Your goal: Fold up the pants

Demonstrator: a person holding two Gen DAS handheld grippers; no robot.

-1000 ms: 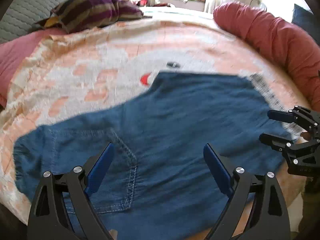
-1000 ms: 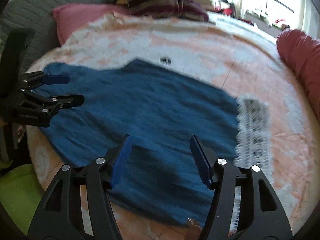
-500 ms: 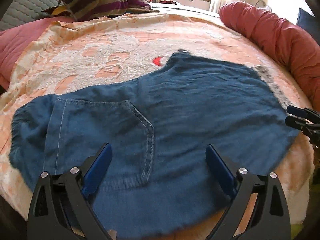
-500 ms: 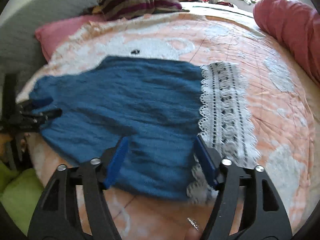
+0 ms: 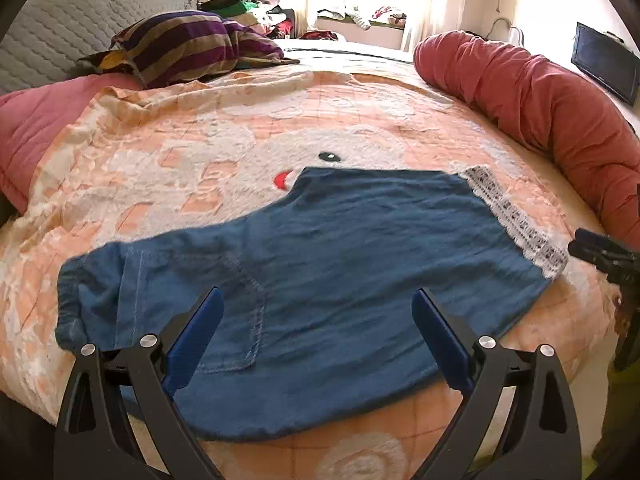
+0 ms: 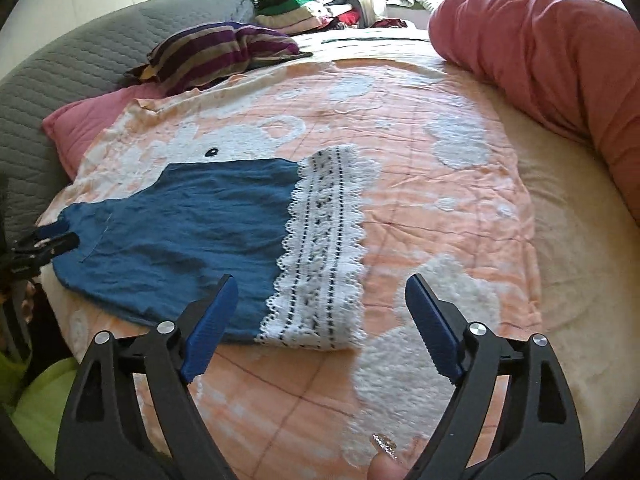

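Blue denim pants (image 5: 320,264) with a white lace hem (image 5: 516,224) lie flat on the peach bedspread, one leg folded over the other, waistband at the left. In the right wrist view the pants (image 6: 192,236) and lace hem (image 6: 324,248) lie left of centre. My left gripper (image 5: 316,336) is open and empty above the pants' near edge by the back pocket (image 5: 240,320). My right gripper (image 6: 320,320) is open and empty, above the lace hem's near corner. Each gripper shows at the edge of the other's view: right gripper (image 5: 600,252), left gripper (image 6: 44,244).
A red bolster (image 5: 540,96) runs along the bed's right side. A striped pillow (image 5: 188,48) and pink pillow (image 5: 32,120) lie at the head by the grey headboard (image 5: 72,20). Folded clothes (image 6: 312,8) are stacked beyond. Green cloth (image 6: 36,400) lies off the bed's near-left edge.
Both grippers have pulled back and risen from the pants, staying open. The right gripper has shifted right, from over the blue fabric to over the lace hem's corner.
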